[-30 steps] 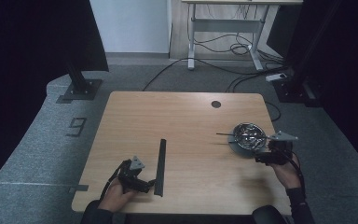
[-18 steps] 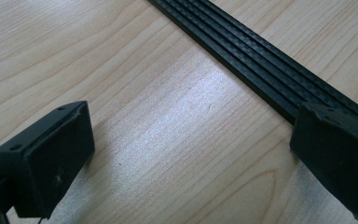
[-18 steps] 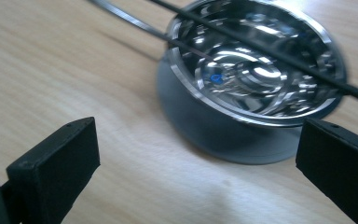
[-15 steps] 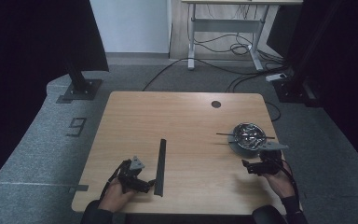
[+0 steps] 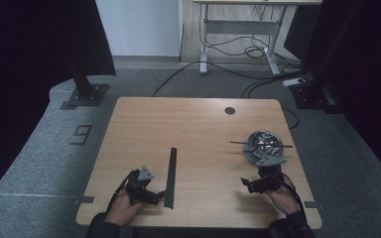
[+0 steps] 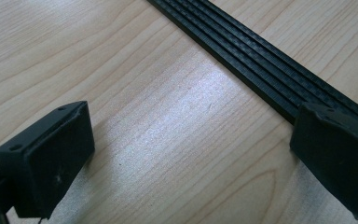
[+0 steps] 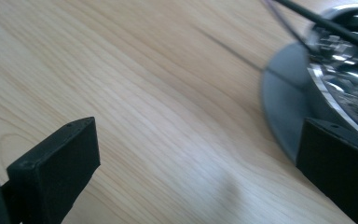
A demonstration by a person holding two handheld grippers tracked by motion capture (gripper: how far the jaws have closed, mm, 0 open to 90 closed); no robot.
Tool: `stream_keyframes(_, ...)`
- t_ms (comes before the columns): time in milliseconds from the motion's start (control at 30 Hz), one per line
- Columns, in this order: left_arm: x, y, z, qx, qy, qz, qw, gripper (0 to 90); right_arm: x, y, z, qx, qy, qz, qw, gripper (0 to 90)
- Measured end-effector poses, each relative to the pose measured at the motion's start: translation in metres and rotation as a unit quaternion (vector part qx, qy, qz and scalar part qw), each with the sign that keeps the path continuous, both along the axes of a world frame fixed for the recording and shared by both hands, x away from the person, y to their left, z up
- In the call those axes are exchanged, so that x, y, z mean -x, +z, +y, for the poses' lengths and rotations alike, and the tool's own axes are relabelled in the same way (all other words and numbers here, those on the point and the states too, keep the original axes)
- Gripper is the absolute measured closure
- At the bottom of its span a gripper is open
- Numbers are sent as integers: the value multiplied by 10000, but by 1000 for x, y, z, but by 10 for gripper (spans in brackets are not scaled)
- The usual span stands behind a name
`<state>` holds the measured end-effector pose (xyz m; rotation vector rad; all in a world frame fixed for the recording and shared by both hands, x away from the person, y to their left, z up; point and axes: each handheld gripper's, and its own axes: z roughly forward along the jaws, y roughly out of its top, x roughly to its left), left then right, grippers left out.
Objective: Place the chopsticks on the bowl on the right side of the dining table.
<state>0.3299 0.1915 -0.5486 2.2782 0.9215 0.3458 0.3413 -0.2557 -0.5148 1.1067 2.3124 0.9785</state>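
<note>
wooden table (image 5: 198,129) carries a black strip (image 5: 170,176) and a shiny bowl (image 5: 263,144) on a grey plate. left claw (image 5: 155,195) wide, low beside the strip's near end; right claw (image 5: 245,184) wide, empty, near the bowl. judged approach stage; next move needs closing on the strip

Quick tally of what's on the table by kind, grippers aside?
Black ridged strip: 1
Shiny metal bowl: 1
Thin black rod lying across the bowl: 1
Grey disc under the bowl: 1
Total: 4
</note>
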Motion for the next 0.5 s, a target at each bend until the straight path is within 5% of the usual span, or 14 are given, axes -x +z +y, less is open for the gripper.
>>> stream_keyframes(500,0,0,0,3,2,1,10000,0,-7,-13,45,191,477,211,9985,0)
